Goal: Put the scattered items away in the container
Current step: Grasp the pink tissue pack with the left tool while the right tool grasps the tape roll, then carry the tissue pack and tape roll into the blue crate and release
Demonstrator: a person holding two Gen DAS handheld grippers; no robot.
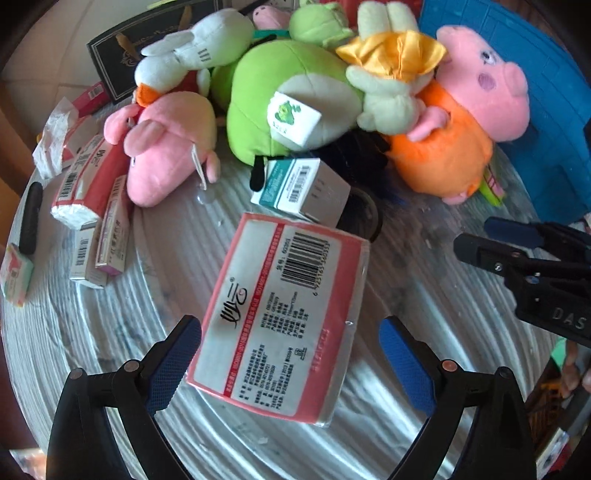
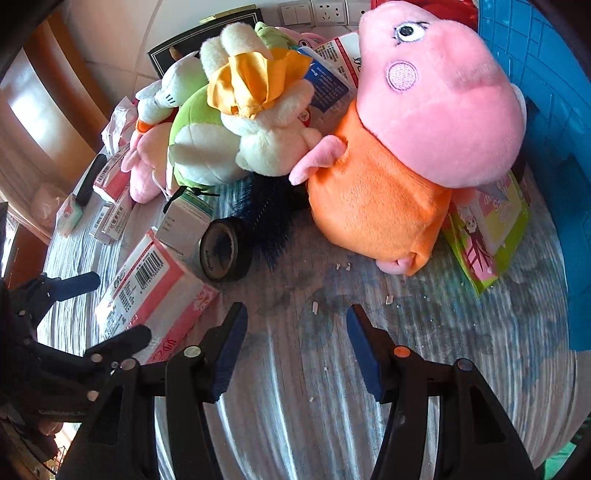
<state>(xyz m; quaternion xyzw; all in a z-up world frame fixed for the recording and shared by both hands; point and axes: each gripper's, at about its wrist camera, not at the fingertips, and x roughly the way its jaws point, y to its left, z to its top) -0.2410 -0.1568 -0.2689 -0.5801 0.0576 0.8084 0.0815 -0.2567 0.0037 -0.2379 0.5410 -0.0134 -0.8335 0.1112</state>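
Tissue pack: pink and white, flat on the desk barcode side up, near the desk's front edge and forward of the toy heap. The left gripper stands released, its blue pads spread to either side of the pack's near end, one close against the pack's edge and the other a little off it; judged, this is the approach to a grasp, the jaws set wide because the pack is broad. Blue container: at the desk's far right corner, its ribbed wall rising behind the pig toy. Right gripper: released, holding nothing, over bare desk near the front edge, probably kept clear of the left one's work. Toy heap: the pig toy in an orange dress, a green frog toy, a cream rabbit with a yellow bow, a white rabbit and a pink plush, leaning on one another toward the desk's back edge. Small teal box: just beyond the tissue pack. Left edge: several small red and white cartons. The right wrist view alone shows a roll of black tape on its side beside the teal box, a dark bristle brush under the toys, a green and pink packet tucked beneath the pig toy, and wall sockets behind. The left wrist view alone shows the tissue pack's full printed face.
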